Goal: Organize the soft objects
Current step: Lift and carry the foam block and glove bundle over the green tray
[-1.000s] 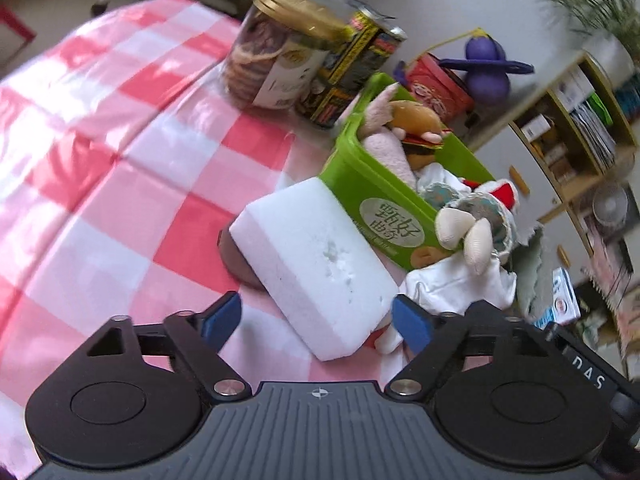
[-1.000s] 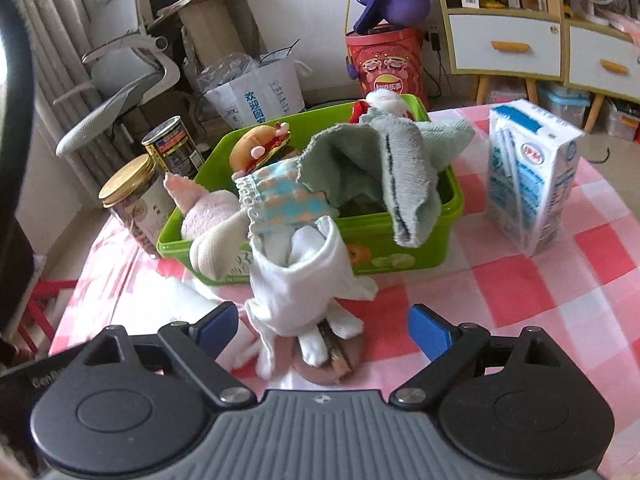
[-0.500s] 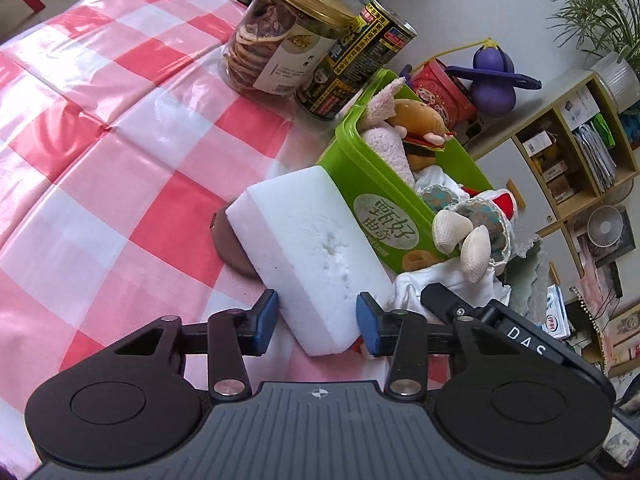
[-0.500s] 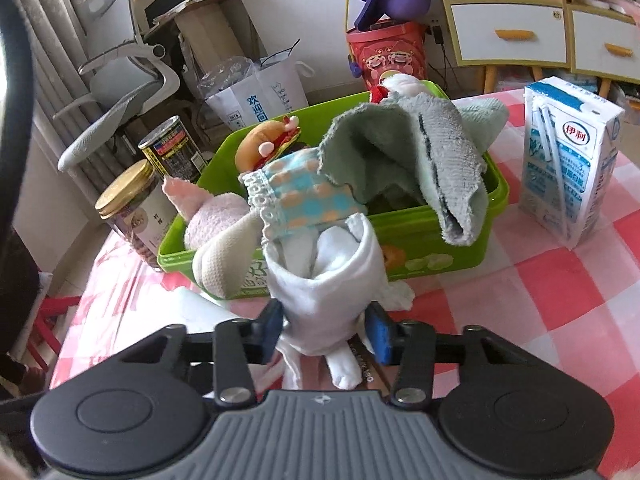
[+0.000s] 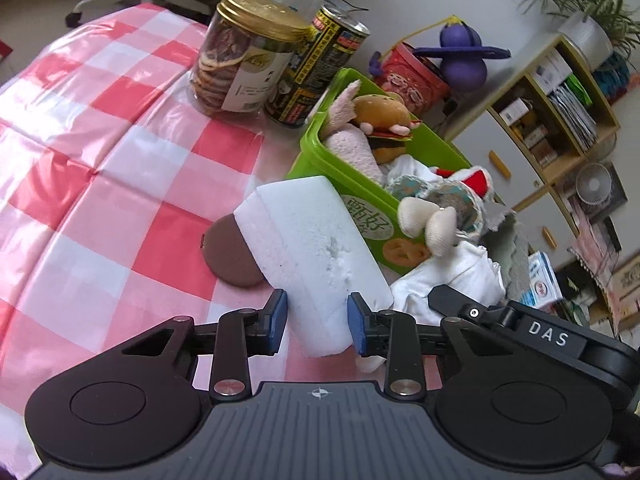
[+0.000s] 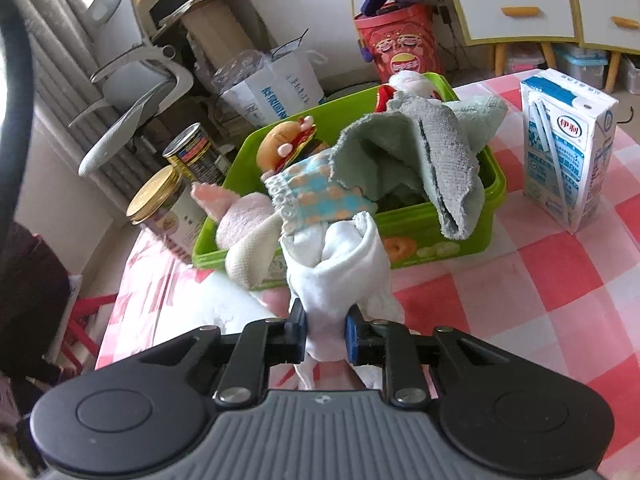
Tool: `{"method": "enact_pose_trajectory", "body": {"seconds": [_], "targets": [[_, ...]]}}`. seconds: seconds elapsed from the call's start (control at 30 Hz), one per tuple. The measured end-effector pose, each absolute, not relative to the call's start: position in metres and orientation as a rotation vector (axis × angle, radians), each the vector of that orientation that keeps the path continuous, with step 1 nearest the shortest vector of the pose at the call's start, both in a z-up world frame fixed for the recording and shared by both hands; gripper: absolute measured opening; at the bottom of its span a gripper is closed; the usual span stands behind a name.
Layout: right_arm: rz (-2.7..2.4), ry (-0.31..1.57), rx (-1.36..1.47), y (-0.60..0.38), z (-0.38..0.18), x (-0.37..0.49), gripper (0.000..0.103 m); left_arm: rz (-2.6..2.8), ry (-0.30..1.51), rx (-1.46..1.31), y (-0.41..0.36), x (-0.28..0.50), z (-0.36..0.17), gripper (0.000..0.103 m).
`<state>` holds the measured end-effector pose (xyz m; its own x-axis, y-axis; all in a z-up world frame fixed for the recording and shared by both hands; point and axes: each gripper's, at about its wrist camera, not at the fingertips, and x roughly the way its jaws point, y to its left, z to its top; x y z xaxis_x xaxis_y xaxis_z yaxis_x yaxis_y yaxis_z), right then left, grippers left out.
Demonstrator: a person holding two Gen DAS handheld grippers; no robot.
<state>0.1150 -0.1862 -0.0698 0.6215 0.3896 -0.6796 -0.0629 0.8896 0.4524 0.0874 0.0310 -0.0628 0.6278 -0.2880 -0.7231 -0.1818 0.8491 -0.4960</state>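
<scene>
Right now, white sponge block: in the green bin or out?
Out. The white sponge block leans against the outside wall of the green bin, its near end between the left gripper pads.

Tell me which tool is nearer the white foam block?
Left. The left tool straddles the white foam block, pads at its sides; the right tool sits beside it, shut on the white cloth doll.

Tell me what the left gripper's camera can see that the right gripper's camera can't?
Only the left wrist view shows the brown disc under the white sponge block, which the left gripper is shut on. Only the right wrist view shows the office chair and the whole milk carton. Both show the green bin, burger toy, gold-lidded jar, and the white cloth that the right gripper holds.
</scene>
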Motion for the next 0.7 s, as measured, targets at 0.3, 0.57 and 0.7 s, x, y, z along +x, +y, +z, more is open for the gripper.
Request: {"method": "enact_pose_trajectory", "body": {"seconds": [0.3, 0.57, 0.7], "targets": [[0.283, 0.88, 0.402, -0.202, -0.048, 0.093, 0.0, -0.107, 0.899, -0.452, 0.036, 0.076, -0.04, 0.032], [0.266, 0.825, 0.439, -0.226, -0.022, 0.075, 0.0, -0.12, 0.872, -0.425, 0.044, 0.067, -0.019, 0.032], [0.249, 0.785, 0.461, -0.236, -0.01, 0.07, 0.0, -0.132, 0.83, -0.401, 0.043, 0.065, -0.004, 0.032]]}}
